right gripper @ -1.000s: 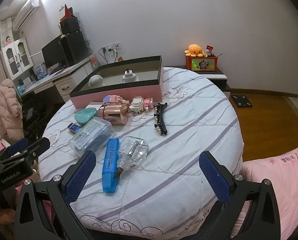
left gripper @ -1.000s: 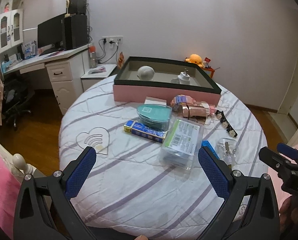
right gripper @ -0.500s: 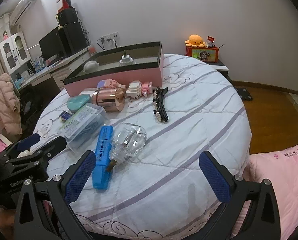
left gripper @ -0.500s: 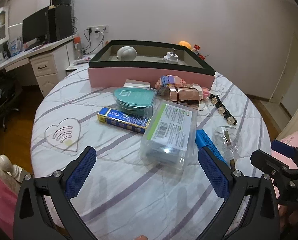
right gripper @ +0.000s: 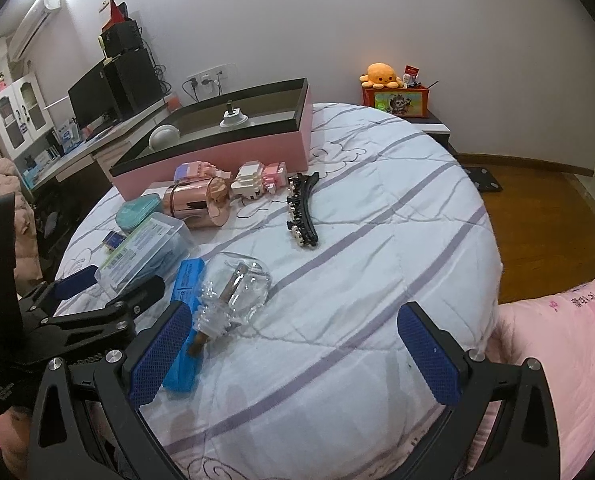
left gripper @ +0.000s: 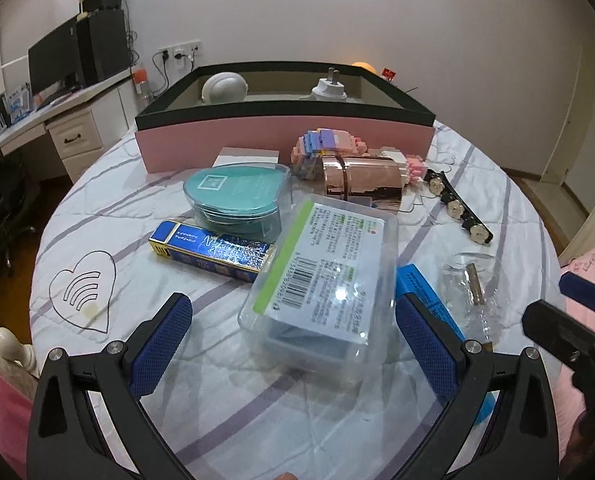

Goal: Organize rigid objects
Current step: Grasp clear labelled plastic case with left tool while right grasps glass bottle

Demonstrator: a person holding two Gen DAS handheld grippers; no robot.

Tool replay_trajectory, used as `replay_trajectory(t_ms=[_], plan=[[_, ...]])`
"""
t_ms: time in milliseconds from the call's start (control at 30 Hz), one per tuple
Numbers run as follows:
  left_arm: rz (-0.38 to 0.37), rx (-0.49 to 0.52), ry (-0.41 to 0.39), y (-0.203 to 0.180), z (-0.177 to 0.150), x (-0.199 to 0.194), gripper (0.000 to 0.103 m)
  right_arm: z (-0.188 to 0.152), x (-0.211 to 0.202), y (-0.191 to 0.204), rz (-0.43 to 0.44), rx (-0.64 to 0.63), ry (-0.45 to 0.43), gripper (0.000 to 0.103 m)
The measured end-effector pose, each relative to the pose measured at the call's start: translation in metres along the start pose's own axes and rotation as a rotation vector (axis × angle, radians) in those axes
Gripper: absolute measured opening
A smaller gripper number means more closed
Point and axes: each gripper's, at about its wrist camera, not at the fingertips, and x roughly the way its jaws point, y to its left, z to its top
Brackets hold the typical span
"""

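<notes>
Left tongs (left gripper: pixel 291 330) spread around clear plastic box (left gripper: pixel 321 276), blue case (left gripper: pixel 421 292) alongside

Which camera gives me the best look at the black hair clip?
The right wrist view: the black hair clip lies whole and unobstructed on the bedspread, curved body and prongs visible. The left wrist view shows it smaller, off toward the right edge, though its flower decorations face that camera.

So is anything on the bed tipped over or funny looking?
Yes. The clear glass bottle lies on its side beside the blue box, and the rose-gold tin lies on its side too.
</notes>
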Motion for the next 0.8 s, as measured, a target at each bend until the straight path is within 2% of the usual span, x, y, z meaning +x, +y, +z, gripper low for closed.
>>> replay_trajectory(t_ms=[167, 233, 300, 433, 500, 600, 800], plan=[[-0.046, -0.046, 0.012, 0.009, 0.003, 0.003, 0.099, 0.008, 0.016, 0.007, 0.024, -0.005, 0.012, 0.103], [-0.047, -0.034, 0.026, 0.006, 0.003, 0.007, 0.094, 0.01, 0.024, 0.012, 0.03, -0.014, 0.023, 0.1], [-0.029, -0.011, 0.036, 0.001, 0.003, 0.01, 0.083, 0.011, 0.031, 0.015, 0.034, -0.017, 0.038, 0.096], [-0.023, 0.007, 0.052, -0.002, 0.004, 0.013, 0.076, 0.011, 0.041, 0.015, 0.046, -0.02, 0.056, 0.087], [-0.027, 0.02, 0.054, -0.004, 0.004, 0.013, 0.068, 0.011, 0.045, 0.015, 0.034, -0.033, 0.062, 0.083], [-0.043, 0.016, 0.051, -0.002, 0.003, 0.011, 0.068, 0.011, 0.048, 0.016, 0.019, -0.066, 0.058, 0.081], [-0.083, -0.007, 0.038, 0.004, -0.001, 0.005, 0.067, 0.008, 0.049, 0.02, -0.043, -0.128, 0.033, 0.068]])
